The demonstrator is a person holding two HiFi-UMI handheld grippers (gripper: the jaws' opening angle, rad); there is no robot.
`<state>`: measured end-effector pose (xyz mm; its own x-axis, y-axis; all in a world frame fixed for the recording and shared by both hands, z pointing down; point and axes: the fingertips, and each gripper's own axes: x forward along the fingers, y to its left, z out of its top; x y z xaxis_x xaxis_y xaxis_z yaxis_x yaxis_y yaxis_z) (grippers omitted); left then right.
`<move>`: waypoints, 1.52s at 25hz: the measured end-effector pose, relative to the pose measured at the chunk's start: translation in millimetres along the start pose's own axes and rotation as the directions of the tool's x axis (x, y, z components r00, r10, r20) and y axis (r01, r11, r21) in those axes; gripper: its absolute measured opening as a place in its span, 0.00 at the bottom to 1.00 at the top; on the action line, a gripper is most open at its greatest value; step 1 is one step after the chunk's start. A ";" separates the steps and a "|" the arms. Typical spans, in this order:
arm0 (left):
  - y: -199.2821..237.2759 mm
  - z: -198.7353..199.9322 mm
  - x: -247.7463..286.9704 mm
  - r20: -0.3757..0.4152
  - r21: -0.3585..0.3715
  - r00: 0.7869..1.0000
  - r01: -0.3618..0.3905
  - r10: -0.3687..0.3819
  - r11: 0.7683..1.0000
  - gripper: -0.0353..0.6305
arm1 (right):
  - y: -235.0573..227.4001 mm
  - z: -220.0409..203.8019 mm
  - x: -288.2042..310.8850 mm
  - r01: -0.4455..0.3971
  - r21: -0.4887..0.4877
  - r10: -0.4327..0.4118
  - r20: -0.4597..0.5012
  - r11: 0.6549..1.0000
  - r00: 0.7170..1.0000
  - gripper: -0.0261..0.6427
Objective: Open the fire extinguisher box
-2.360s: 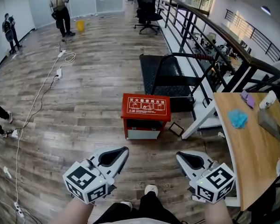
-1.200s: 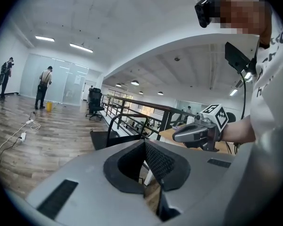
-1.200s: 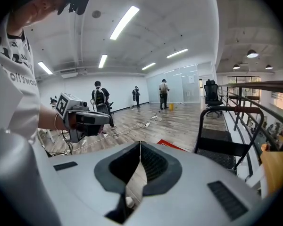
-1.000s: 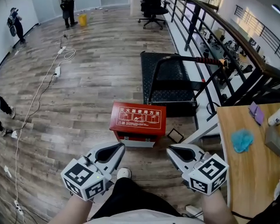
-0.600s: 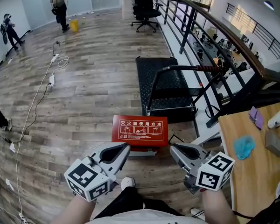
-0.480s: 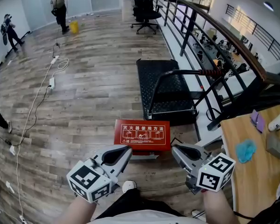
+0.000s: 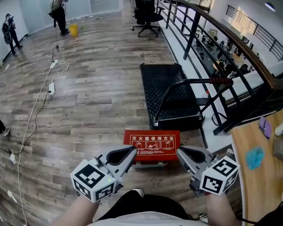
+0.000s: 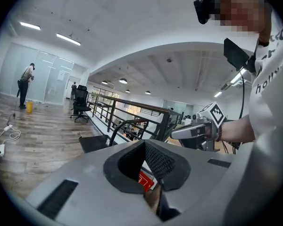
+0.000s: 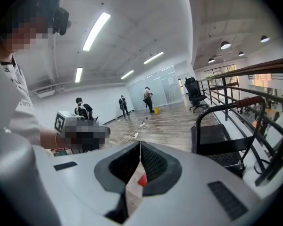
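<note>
A person stands over a red metal fire extinguisher box (image 7: 151, 145) on a plank wood floor (image 7: 85, 93), holding a grey two-jaw left gripper (image 7: 131, 149) and its matching right gripper (image 7: 181, 150) out in front. The box lies flat just ahead of the person's feet, its lid with white printed instructions facing up. In the head view it sits between the two gripper tips.

Both sets of jaws are closed, pad against pad, with nothing gripped. Each gripper view shows only a sliver of red below the pads. The grippers flank the box from above without touching it, which looks like a carrying posture for the approach. The opening itself appears not yet begun, and the lid is down.

No view shows where the latch or hinge sits.

A black platform trolley with a curved handle (image 7: 172, 95) stands just behind the box, so a lid swinging backwards may have little clearance there. To the right, a light wooden bench (image 7: 262, 173) and a black stair-style railing (image 7: 212, 27) hem in that side. The left is open floor, crossed farther off by a white cable with power strips (image 7: 47, 88). Two people (image 7: 58, 8) stand well apart by the far glass wall. The near edge and the left side look the freest lines of approach.
</note>
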<state>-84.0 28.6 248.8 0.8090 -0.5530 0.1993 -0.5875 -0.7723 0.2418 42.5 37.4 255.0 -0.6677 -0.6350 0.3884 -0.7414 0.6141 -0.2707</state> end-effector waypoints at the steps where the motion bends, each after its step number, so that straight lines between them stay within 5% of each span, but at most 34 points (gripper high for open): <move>1: 3.3 -2.4 1.4 -0.001 -0.008 1.000 0.002 -0.002 1.000 0.06 | 0.4 -4.0 3.5 0.008 -0.016 -0.008 -0.020 1.000 1.000 0.05; 9: 10.2 -40.8 11.4 -0.055 -0.078 0.998 0.007 -0.011 0.997 0.06 | -4.5 -42.0 16.5 0.034 -0.005 -0.035 -0.125 0.999 0.992 0.05; 14: 14.4 -84.9 18.8 -0.171 0.127 0.983 -0.049 0.071 0.991 0.06 | -18.6 -72.1 29.3 0.002 0.101 0.008 -0.102 0.995 0.995 0.05; 19: 13.8 -159.4 31.0 -0.302 0.214 0.945 -0.063 0.127 0.975 0.06 | -39.5 -135.7 42.2 0.019 0.063 -0.005 -0.202 0.998 0.979 0.06; 25: 14.3 -226.1 42.9 -0.346 -0.029 0.932 -0.129 0.112 0.991 0.06 | -60.6 -200.3 50.6 0.011 0.129 0.022 -0.252 0.992 0.968 0.06; 31: 17.2 -283.8 53.4 -0.397 -0.143 0.914 -0.153 0.085 0.978 0.06 | -71.2 -254.6 67.3 -0.037 0.122 0.074 -0.314 0.992 0.947 0.06; 38: 23.9 -335.6 68.5 -0.301 -0.190 0.954 -0.050 -0.010 0.981 0.06 | -83.3 -296.4 98.0 -0.070 0.174 0.115 -0.265 0.982 0.957 0.06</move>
<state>-49.4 77.2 587.0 0.7711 -0.4257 0.4734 -0.6202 -0.6705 0.4073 58.6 62.9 576.7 -0.7069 -0.4133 0.5740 -0.6932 0.5663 -0.4459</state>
